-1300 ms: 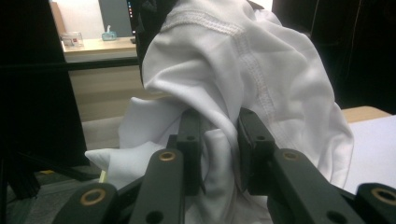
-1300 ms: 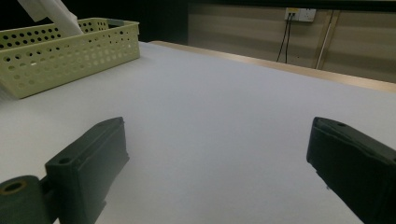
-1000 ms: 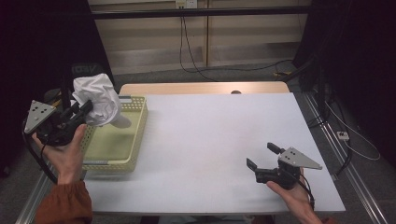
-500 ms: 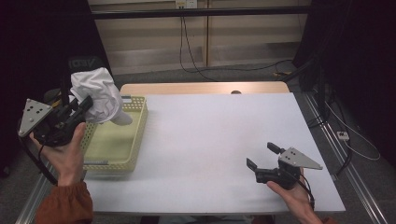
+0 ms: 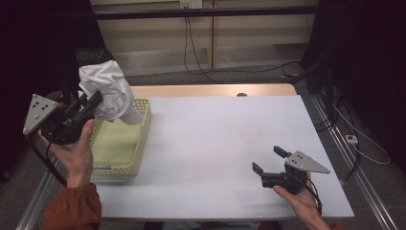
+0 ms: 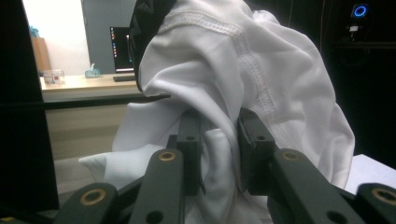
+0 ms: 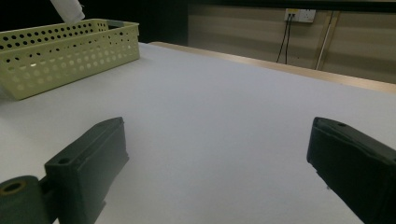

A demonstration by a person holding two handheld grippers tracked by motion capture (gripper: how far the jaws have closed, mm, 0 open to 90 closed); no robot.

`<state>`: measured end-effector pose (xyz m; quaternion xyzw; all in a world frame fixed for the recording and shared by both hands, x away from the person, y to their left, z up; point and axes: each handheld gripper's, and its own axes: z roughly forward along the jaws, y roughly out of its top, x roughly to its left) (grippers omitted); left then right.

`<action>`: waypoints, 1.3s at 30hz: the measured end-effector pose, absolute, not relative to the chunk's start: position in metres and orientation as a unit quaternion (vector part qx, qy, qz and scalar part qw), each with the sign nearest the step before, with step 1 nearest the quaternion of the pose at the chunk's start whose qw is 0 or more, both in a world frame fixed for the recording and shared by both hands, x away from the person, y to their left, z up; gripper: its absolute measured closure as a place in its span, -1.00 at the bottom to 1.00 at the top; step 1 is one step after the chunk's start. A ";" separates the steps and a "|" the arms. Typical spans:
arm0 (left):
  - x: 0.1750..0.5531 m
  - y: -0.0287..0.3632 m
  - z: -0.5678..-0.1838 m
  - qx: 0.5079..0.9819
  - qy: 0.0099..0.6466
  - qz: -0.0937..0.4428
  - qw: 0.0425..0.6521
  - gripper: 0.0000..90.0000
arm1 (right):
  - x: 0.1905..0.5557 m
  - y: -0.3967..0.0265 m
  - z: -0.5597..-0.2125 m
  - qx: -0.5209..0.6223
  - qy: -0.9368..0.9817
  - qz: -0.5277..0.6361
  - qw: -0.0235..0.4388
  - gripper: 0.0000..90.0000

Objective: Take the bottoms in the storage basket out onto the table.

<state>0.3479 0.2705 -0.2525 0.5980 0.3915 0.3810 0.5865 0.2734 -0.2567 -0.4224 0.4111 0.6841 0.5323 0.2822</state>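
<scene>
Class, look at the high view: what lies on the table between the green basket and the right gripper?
Nothing: in the high view, bare white table separates basket and right gripper.

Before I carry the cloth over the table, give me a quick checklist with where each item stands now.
1. Left gripper grip on cloth: ok, fabric pinched between the jaws.
2. Cloth lifted out of basket: not ok, its lower end hangs over the basket's far end.
3. Right gripper ready: ok, jaws wide apart and holding nothing.
4. Table between basket and right gripper: ok, bare.
5. Anything left in basket: cannot tell, the cloth covers its far end.
</scene>
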 end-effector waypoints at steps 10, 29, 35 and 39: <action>0.352 0.254 -0.246 0.602 0.376 0.371 0.598 0.63 | 0.273 -0.257 -0.422 0.409 0.686 0.532 0.283 -0.89; 0.359 0.226 -0.243 0.618 0.354 0.343 0.613 0.64 | 0.272 -0.257 -0.422 0.407 0.686 0.532 0.283 -0.89; 0.364 0.216 -0.242 0.619 0.350 0.332 0.620 0.63 | 0.272 -0.257 -0.422 0.407 0.686 0.533 0.283 -0.89; 0.366 0.210 -0.241 0.624 0.346 0.324 0.621 0.63 | 0.272 -0.257 -0.422 0.407 0.686 0.533 0.283 -0.89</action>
